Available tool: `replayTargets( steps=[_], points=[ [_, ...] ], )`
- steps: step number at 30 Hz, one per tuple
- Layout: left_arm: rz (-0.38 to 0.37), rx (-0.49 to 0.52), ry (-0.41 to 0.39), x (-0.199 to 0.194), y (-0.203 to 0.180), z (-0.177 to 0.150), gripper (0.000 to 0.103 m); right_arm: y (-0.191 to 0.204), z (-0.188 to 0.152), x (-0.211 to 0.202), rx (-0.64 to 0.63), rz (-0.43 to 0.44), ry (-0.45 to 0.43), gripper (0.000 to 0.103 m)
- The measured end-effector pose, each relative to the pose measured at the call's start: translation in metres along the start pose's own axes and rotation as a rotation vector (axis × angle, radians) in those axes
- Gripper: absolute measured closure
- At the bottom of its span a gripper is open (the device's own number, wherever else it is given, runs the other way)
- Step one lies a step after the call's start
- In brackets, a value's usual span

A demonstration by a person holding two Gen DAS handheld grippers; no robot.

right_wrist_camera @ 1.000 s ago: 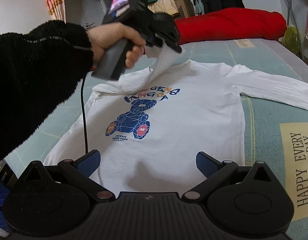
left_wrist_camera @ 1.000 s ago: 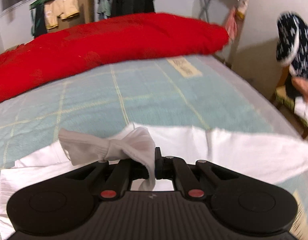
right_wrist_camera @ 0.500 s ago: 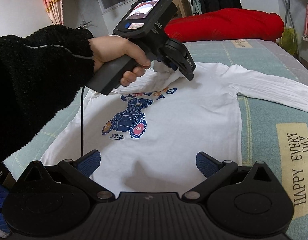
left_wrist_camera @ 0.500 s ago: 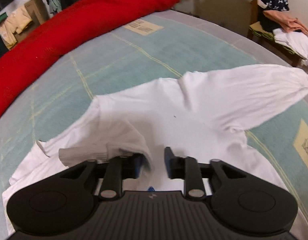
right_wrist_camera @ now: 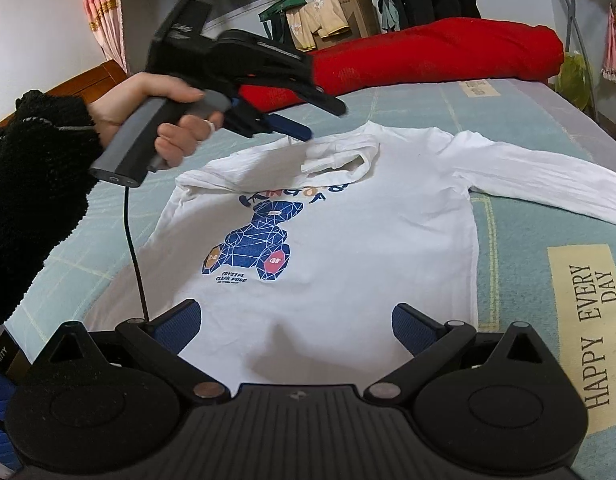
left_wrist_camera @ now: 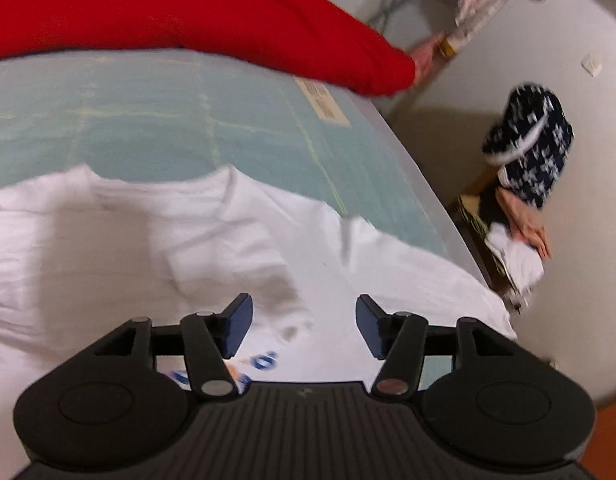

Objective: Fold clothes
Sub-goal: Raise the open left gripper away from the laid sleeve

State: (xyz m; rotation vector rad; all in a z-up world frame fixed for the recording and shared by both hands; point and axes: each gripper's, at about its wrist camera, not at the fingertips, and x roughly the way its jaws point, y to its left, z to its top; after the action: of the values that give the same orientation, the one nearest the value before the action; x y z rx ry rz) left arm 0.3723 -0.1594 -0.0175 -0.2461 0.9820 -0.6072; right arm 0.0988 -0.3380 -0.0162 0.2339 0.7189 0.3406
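White cotton shirt [right_wrist_camera: 348, 248] spread print-side up across the teal bedcover [right_wrist_camera: 516, 120], hem toward 6 o'clock in the right wrist view, collar toward 12. One long sleeve [right_wrist_camera: 548, 176] stretched out flat toward 3 o'clock; the other sleeve's end [right_wrist_camera: 332, 160] turned in over the chest, lying just under the collar and above the lettering.

Left gripper [right_wrist_camera: 292, 126] held in a hand [right_wrist_camera: 148, 116] above the collar at about 11 o'clock, fingers spread wide and empty, clear of the cloth. Right gripper [right_wrist_camera: 296, 328] low at the hem, at 6 o'clock, likewise wide open with nothing between its pads [right_wrist_camera: 408, 330].

Judged as part-folded: one sleeve in, one out, body at full length.

Risks from here:
- Folded-in sleeve sits loose and rumpled; dragging any neighbouring cloth could pull it back out or bunch it under the next fold.
- Pinching only the top layer at the hem could lift the front away from the back and leave a skewed crease.
- Cable [right_wrist_camera: 134, 248] hanging from the left handle trails over the shirt's edge at 9 o'clock; could snag or shift the cloth.
- Outstretched sleeve nears the bed's edge at 3 o'clock; could slide off.
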Motion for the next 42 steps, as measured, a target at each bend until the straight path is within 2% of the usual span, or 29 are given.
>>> replayTargets(
  steps=[6,11,17,32,38,42],
  points=[
    [0.047,-0.104,0.039,0.031,0.027,-0.001,0.04,0.0,-0.001,0.006,-0.002,-0.001,0.015,0.0],
    [0.033,-0.122,0.057,0.053,0.021,0.001,0.041,-0.002,0.0,0.009,0.001,-0.014,0.024,0.0],
    [-0.061,-0.071,0.029,0.067,-0.014,0.017,0.041,-0.003,0.0,0.013,0.001,-0.024,0.034,0.0],
    [-0.161,0.155,0.037,0.057,-0.073,0.012,0.041,-0.001,0.002,0.014,-0.004,-0.06,0.044,0.0],
    [0.07,0.224,-0.052,-0.019,-0.011,0.01,0.04,0.004,0.004,0.01,-0.014,-0.061,0.036,0.0],
    [0.297,0.242,-0.096,-0.072,0.05,-0.005,0.038,0.01,0.005,0.012,-0.021,-0.058,0.039,0.0]
  ],
)
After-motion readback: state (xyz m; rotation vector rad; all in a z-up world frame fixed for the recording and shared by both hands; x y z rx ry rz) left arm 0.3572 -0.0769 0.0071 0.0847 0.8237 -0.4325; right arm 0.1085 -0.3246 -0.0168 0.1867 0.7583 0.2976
